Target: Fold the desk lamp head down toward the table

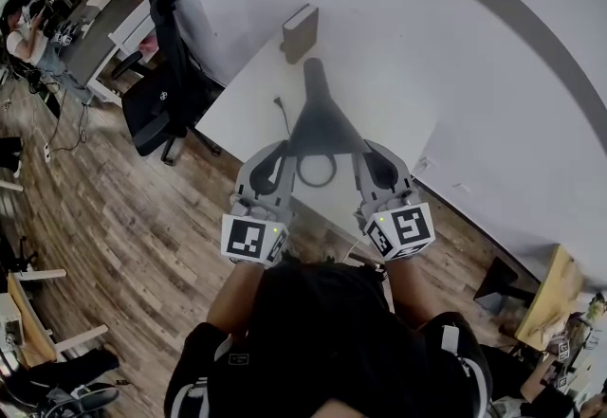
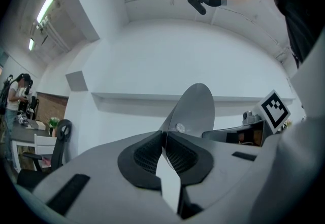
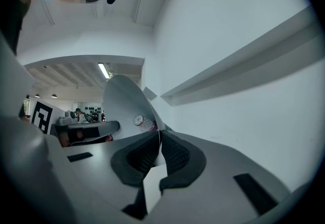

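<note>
The desk lamp head (image 1: 322,118) is a dark grey cone-shaped shade over the white table (image 1: 242,108), its narrow neck running back toward the wall. My left gripper (image 1: 282,153) is shut on the shade's left rim and my right gripper (image 1: 365,155) on its right rim. The left gripper view shows the thin edge of the lamp shade (image 2: 192,108) pinched between the pads of the left gripper (image 2: 165,139). In the right gripper view the lamp shade (image 3: 124,101) is pinched the same way by the right gripper (image 3: 159,139). A dark ring (image 1: 316,170) lies under the shade's front.
A brown box (image 1: 300,32) stands at the table's far end by the wall. A black office chair (image 1: 156,89) stands left of the table on the wooden floor. A thin cable (image 1: 281,108) lies on the table beside the lamp. The white wall runs close on the right.
</note>
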